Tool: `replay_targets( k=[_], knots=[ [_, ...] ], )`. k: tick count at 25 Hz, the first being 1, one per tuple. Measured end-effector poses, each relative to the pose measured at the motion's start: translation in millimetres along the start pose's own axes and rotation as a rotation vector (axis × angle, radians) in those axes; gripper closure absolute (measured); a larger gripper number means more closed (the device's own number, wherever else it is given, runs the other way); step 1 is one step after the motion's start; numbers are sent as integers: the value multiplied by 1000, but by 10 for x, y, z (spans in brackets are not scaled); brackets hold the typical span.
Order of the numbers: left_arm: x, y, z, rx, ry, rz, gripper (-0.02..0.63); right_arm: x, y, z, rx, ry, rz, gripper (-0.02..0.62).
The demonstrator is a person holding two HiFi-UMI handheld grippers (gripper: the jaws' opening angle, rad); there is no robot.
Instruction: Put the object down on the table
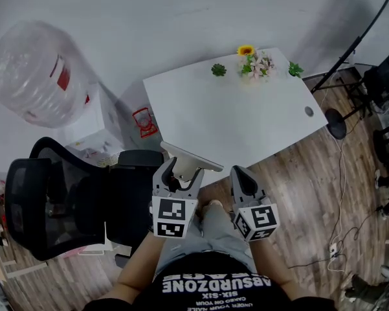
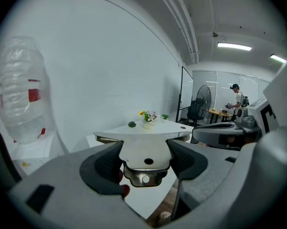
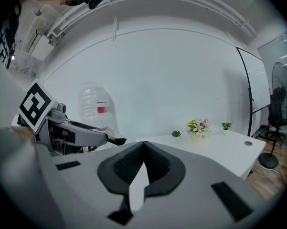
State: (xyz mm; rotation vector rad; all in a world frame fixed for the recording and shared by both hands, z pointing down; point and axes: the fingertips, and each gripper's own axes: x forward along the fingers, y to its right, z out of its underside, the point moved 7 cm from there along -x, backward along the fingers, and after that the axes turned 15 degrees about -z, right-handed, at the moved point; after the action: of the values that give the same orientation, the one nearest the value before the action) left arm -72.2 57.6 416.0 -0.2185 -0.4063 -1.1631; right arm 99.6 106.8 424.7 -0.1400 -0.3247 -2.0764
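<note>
My left gripper is shut on a flat metal plate with a wide front edge and a narrow tab with holes. In the left gripper view the tab sits clamped between the two dark pads, level and pointing at the white table. The plate hangs in the air just short of the table's near edge. My right gripper is beside it on the right, shut with nothing in it; its pads meet in the right gripper view.
A vase of flowers and two small green plants stand along the table's far edge. A black office chair is at my left, behind it a water dispenser with a large bottle. Cables lie on the floor at right.
</note>
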Motion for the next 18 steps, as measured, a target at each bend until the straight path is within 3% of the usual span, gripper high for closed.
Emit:
replay_targets(
  k=[18],
  knots=[
    [455,-118,-199,-23,-4,-53,309,411,362,-189,-17,-3,-55,597]
  ],
)
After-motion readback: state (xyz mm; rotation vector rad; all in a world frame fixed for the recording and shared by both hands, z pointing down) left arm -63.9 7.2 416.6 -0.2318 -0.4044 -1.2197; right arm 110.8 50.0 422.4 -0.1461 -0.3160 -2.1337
